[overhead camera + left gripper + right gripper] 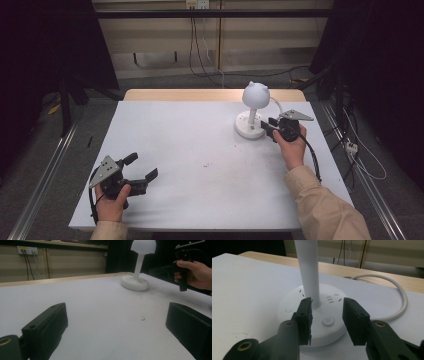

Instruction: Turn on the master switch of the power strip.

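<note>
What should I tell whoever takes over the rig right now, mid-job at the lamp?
Right gripper: open, jaws low over the white lamp's base, straddling its power button, next to the stem. Nothing gripped.
Left gripper: open, idle at the near left of the table.
Lamp stands upright at the far right, its cord trailing off behind.
Done: approach to the base.
Left: probably pressing the button; whether the lamp is on can't be told.
</note>
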Motion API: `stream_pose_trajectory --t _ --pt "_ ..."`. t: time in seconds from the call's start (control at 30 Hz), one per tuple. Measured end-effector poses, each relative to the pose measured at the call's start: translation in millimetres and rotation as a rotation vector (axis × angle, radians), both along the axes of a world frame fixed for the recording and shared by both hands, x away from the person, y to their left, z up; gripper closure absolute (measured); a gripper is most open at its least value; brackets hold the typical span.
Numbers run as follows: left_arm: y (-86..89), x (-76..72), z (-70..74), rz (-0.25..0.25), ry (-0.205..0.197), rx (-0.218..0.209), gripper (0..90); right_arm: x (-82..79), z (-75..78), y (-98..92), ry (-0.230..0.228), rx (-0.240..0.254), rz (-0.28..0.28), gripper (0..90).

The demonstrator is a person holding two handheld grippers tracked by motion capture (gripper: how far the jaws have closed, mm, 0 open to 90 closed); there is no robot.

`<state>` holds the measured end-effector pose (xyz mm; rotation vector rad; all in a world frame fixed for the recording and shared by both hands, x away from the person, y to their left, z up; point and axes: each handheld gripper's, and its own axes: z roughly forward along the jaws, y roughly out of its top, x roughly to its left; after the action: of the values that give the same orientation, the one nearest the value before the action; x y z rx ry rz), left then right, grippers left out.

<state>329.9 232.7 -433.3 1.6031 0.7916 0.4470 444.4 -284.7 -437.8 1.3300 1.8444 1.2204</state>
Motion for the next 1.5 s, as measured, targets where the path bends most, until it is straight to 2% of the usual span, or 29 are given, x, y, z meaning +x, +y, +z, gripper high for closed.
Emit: stream_pose_trajectory --t 0.6,1.03,1.5 --pt "0.1 0.2 -1.2 -0.005 0.008 0.002 3.8 4.8 -6.2 -3.4 0.015 0.016 -0.003 69.4" --pt "1.2 0.0 -0.9 0.0 0.002 0.0 3.8 9.1 -5.6 -0.4 0.02 -0.008 0.02 77.1" --pt "0.9 -0.8 0.1 0.004 -0.007 0.0 3.8 11.8 -8.4 0.3 0.037 -0.006 0.018 86.2"
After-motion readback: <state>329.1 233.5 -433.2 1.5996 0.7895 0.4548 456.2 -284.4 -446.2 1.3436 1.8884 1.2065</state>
